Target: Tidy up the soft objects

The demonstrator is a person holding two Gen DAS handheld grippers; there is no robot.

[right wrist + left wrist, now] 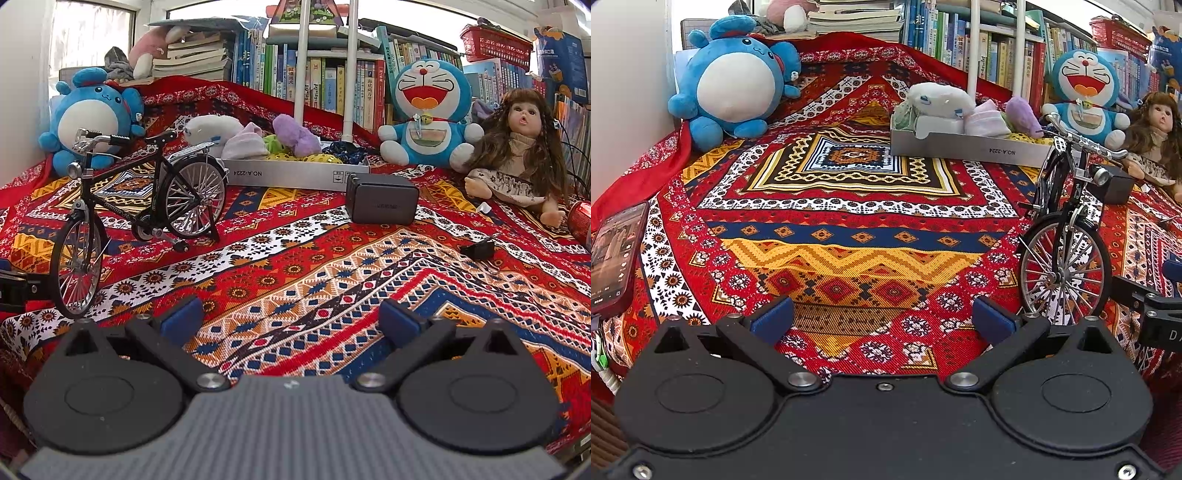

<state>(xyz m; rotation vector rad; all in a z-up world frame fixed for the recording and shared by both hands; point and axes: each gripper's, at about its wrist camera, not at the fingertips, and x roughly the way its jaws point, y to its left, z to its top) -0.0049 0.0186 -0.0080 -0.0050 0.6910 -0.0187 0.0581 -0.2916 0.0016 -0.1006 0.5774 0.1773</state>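
Sitting at twelve o'clock on the patterned cloth (295, 236), a shallow grey box (295, 175) holds the soft objects: a white plush (210, 127), a folded pale pink cloth (245, 142), a purple plush (297, 134), and yellow-green pieces behind them. Just beside the box, at one o'clock, stands a dark charger block (382, 203). A model bicycle (136, 206) stands at ten o'clock, seen from the right wrist. Behind, a round blue plush (733, 81), a blue cat plush (428, 114) and a doll (524, 147) sit before the bookshelves (332, 85). A phone (615, 254) lies at nine o'clock of the left gripper (882, 319). Left gripper and right gripper (291, 319) hover with jaws spread wide, holding nothing.
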